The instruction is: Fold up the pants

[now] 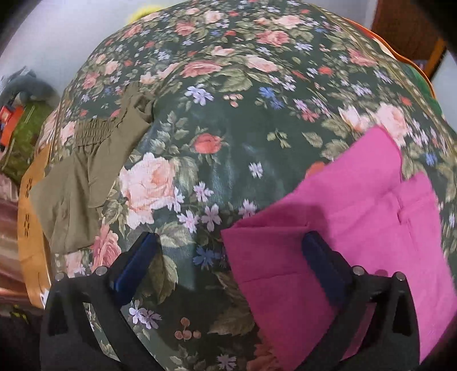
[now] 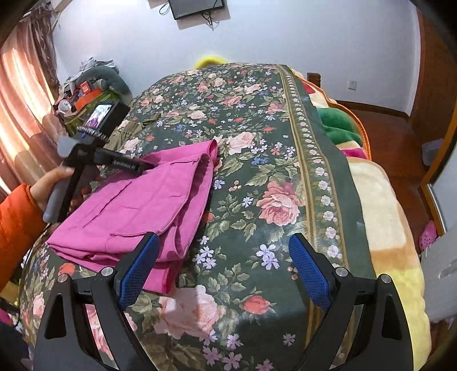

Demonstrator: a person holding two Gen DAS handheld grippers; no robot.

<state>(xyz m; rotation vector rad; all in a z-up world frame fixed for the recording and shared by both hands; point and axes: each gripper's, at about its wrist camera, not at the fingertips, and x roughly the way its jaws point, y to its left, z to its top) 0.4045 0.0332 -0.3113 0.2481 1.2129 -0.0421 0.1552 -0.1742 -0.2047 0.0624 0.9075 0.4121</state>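
Observation:
Pink pants [image 2: 137, 205] lie folded into a flat stack on the dark floral bedspread [image 2: 257, 159]; in the left wrist view the pink pants [image 1: 342, 217] fill the lower right. My left gripper [image 1: 230, 245] is open and empty, its right finger over the pants' near edge; it shows from outside in the right wrist view [image 2: 148, 165], above the stack's far left part. My right gripper [image 2: 224, 248] is open and empty, just right of the stack's near corner. Olive pants [image 1: 85, 177] lie folded at the bed's left edge.
The bed's right side carries a striped plush blanket [image 2: 380, 205], with wooden floor [image 2: 400, 148] beyond. A cluttered stand [image 2: 85, 97] with clothes and boxes sits by the curtain at the far left. A wall screen [image 2: 197, 7] hangs ahead.

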